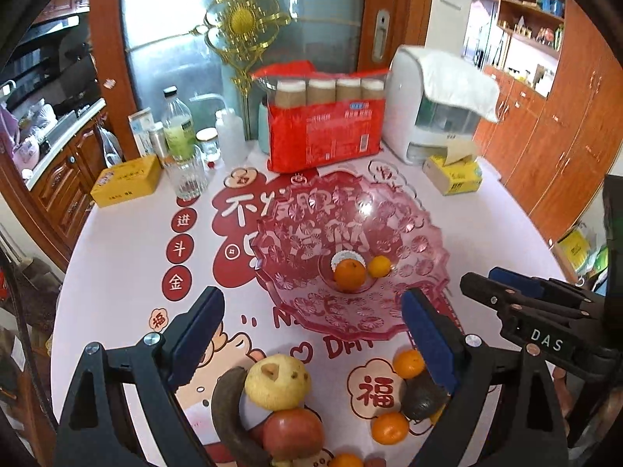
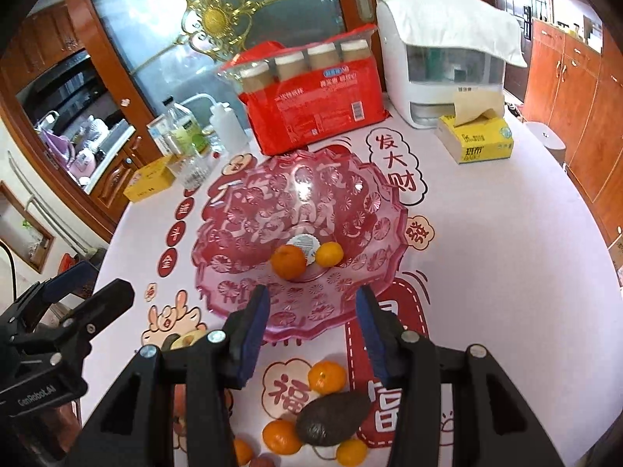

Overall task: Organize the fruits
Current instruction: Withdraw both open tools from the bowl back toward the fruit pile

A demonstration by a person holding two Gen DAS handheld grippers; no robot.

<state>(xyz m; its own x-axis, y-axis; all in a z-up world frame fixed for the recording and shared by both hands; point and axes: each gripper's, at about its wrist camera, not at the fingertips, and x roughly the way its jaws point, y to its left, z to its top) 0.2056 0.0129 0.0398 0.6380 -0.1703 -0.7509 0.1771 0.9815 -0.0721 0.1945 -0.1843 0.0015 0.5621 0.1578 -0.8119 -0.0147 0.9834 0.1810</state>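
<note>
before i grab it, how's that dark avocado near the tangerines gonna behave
The avocado is egg-shaped and lies on its side, so a nudge would probably roll it in a curve. Its dark skin hints it may be ripe, so a hard pinch could bruise it. It touches a tangerine, which may shift too.

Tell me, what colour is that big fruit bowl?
Translucent pink fruit bowl, clearest in the right wrist view.

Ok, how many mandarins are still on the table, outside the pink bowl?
4, around the avocado: one mandarin beyond it, one left of it, one at its near right, one cut off at the frame's bottom edge. More may be hidden.
</note>
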